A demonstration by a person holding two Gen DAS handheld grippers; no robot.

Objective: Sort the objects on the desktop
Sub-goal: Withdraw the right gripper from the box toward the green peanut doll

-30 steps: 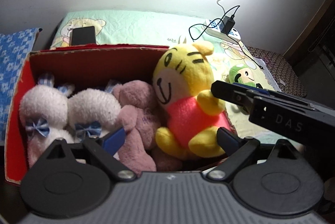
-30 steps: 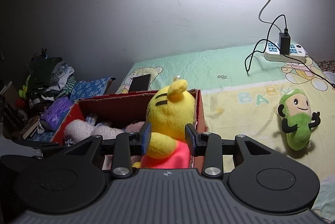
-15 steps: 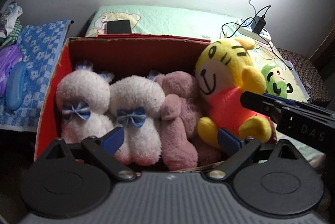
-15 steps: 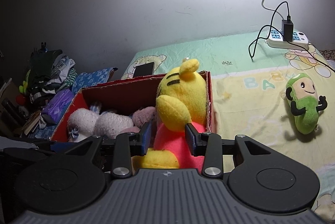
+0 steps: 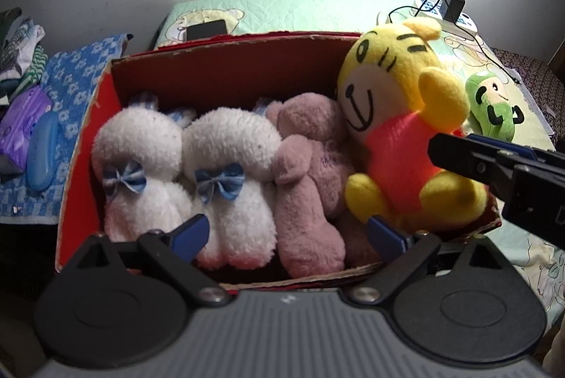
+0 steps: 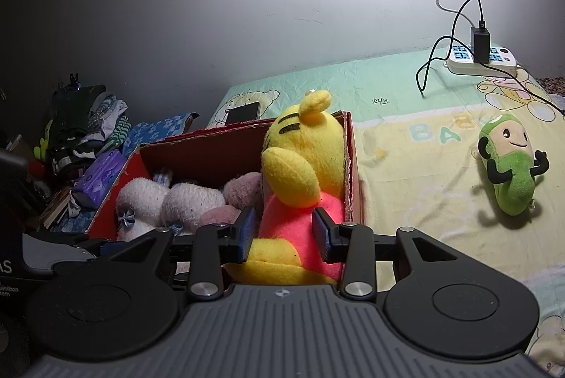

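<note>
Red cardboard box (image 5: 88, 145), open-topped, near the left edge of a cartoon-print bed sheet (image 6: 416, 173); the sheet to its right is open apart from a green plush (image 6: 512, 166) lying well clear, with a power strip (image 6: 483, 60) by the wall. Yellow tiger plush (image 6: 300, 166), red-shirted with black stripes, upright at the box's right end, clamped at the waist by the right gripper (image 6: 284, 231). Box also contains two white plush animals (image 5: 229, 173) with blue bows and a pink plush (image 5: 310, 180), side by side; left gripper (image 5: 287, 233) spread wide over the box's near rim, holding nothing.
</note>
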